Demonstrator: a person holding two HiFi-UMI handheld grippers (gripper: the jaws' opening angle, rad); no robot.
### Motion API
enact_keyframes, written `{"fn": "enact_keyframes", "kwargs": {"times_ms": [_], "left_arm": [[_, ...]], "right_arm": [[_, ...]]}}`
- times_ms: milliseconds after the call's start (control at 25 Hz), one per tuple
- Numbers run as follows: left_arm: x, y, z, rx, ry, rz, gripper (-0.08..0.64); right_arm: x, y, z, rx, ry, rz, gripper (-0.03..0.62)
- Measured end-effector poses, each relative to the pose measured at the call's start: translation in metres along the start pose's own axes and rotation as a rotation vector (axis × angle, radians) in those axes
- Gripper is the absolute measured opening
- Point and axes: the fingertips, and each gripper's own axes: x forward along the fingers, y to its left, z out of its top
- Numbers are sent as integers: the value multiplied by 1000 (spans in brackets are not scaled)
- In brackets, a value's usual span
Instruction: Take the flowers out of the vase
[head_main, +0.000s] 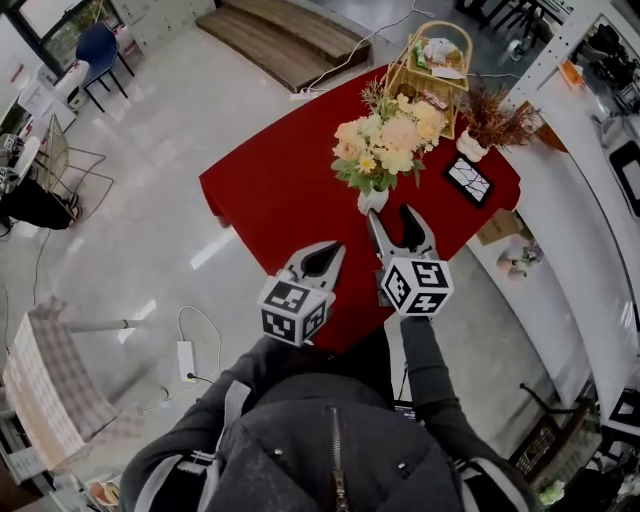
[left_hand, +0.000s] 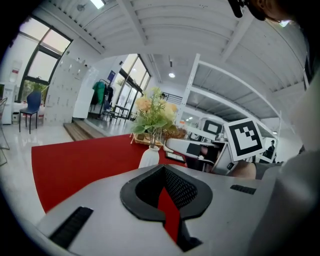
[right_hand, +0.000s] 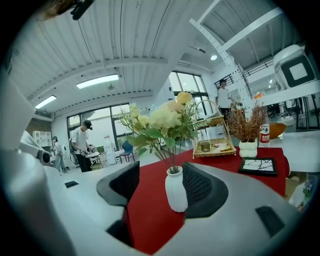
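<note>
**Head view.**
- Counter (head_main: 270, 190): covered in red cloth, in front of you.
- Vase (head_main: 372, 201): white, upright near the counter's middle.
- Flowers (head_main: 386, 141): cream and peach bunch with green leaves, stems in the vase.
- Wicker basket (head_main: 432, 60), dried plant in a white pot (head_main: 489, 124) and framed picture (head_main: 468, 180): on the counter beyond and to the right of the vase.
- Your left claw (head_main: 333, 250): jaws together, holding nothing, over the counter's near edge, apart from the vase.
- Your right claw (head_main: 391, 216): jaws spread, tips just short of the vase's base.

**Left gripper view.**
- Left claw (left_hand: 163, 169): pads meet at the tips and ring a small hollow. Only red cloth shows through it.
- Vase (left_hand: 149, 157) and flowers (left_hand: 153, 113): ahead, beyond the tips.
- Marker cube (left_hand: 244, 137) of your other claw: to the right.

**Right gripper view.**
- Right claw (right_hand: 159, 179): jaws wide apart, gripping nothing.
- Vase (right_hand: 175, 189): upright, framed in the gap and nearer the right pad. You cannot tell here whether it stands between the tips or just past them, or whether it touches the pad.
- Flowers (right_hand: 161, 120): stems in the vase neck, blooms above the pads.
- Basket (right_hand: 212, 140), potted dried plant (right_hand: 246, 131) and picture frame (right_hand: 257, 166): behind, to the right.
- Two people (right_hand: 82, 145) stand in the far background.
</note>
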Motion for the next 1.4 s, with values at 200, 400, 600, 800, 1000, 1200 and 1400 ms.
{"fn": "enact_keyframes", "kwargs": {"times_ms": [200,400,600,800,1000,1200,1400], "left_arm": [[11,11,0,-15,11,24,6],[20,20,-1,-32,23,40,6],[24,30,1,-49,23,60,6],[26,43,2,-67,21,93,6],[25,44,-3,-86,32,99,6],[24,48,-7,-97,38,106,6],[24,50,-9,-104,38,113,6]], "right_arm": [[22,-9,-3,-22,26,15,229],[41,-17,-3,-36,43,22,229],[57,-21,-6,-69,65,31,229],[73,-21,-6,-89,85,50,229],[82,-22,-8,-121,99,50,229],[89,-23,-3,-133,99,48,229],[89,-22,1,-167,88,47,220]]}}
